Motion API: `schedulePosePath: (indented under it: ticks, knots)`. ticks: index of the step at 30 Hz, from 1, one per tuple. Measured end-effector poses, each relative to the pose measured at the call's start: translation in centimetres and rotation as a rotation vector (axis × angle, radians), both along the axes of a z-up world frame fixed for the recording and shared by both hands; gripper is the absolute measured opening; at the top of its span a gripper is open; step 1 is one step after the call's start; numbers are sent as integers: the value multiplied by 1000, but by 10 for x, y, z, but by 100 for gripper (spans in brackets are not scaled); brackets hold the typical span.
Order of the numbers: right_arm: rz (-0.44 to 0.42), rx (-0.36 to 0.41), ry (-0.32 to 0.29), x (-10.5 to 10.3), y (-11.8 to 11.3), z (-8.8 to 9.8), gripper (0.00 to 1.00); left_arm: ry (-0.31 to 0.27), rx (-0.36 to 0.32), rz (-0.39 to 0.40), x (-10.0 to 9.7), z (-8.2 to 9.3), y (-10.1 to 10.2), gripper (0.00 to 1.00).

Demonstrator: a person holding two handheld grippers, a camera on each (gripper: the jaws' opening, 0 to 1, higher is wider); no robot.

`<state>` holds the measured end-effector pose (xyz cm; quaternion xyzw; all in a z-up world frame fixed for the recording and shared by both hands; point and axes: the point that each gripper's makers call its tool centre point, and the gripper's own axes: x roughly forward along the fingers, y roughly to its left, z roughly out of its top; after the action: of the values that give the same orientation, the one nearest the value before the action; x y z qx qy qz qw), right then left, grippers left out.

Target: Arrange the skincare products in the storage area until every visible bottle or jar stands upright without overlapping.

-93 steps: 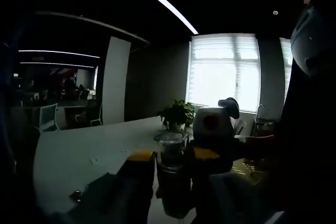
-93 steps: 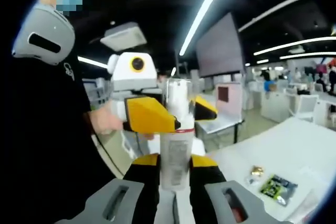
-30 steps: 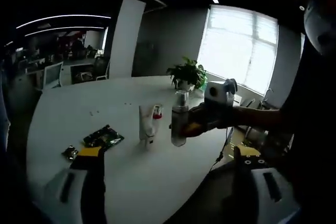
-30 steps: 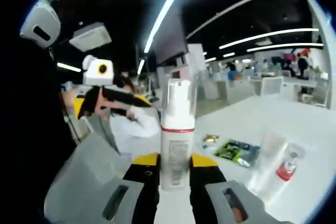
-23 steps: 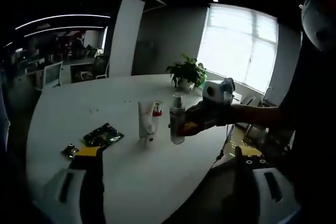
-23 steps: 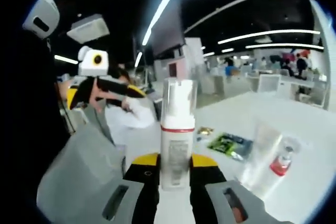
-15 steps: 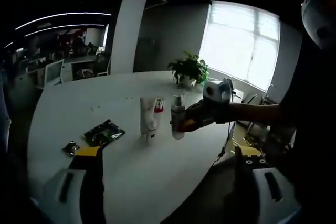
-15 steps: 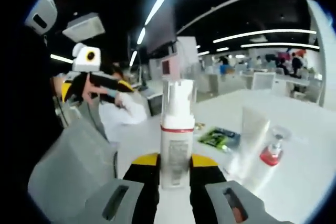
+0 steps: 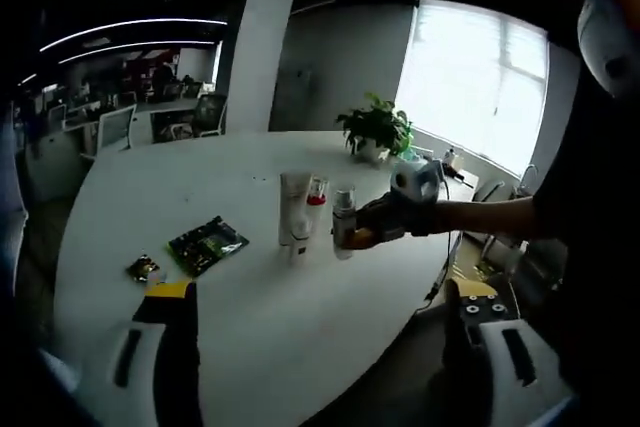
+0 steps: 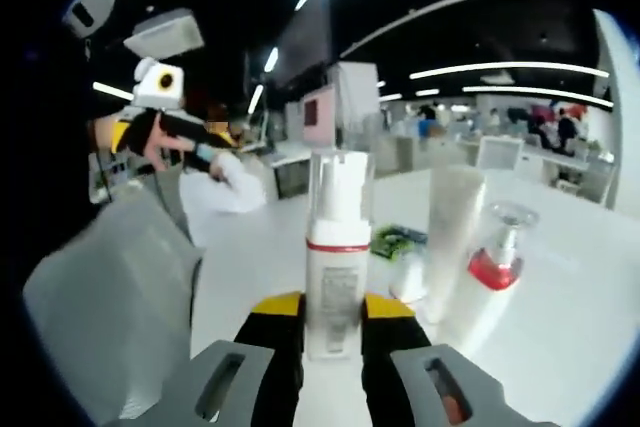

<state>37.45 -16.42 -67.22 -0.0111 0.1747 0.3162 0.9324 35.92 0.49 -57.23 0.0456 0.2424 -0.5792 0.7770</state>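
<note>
Now three products upright: right hand-held gripper [image 10: 331, 319] clamps pump bottle [image 10: 338, 257]; left hand-held gripper [image 9: 320, 297] apart.

I am seeing dark print on the pump bottle [image 10: 337, 277] label, but I am not making out any words, brands or numbers anywhere.

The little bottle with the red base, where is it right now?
In the right gripper view the small clear bottle with a red base stands on the white table, just right of the upright white tube.
</note>
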Motion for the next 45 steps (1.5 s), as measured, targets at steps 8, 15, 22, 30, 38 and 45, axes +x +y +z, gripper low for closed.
schedulePosePath:
  ticks: [8,15,22,30,38,45]
  knots:
    - [-15,9,-10,14,-13,-24,12,16,28,23,-2,-19,-7,96]
    - [-35,7,-22,22,-22,-42,12,8,27,34,-2,-26,-19,96]
    - [-43,26,-41,26,-28,-60,12,13,53,58,4,-42,-15,96]
    - [-42,22,-65,28,-29,-72,12,15,59,107,16,-56,-15,96]
    - [-29,17,-94,27,-29,-77,12,25,76,103,21,-71,-20,95]
    - [7,-26,-127,25,-27,-75,12,36,64,98,25,-72,-30,95]
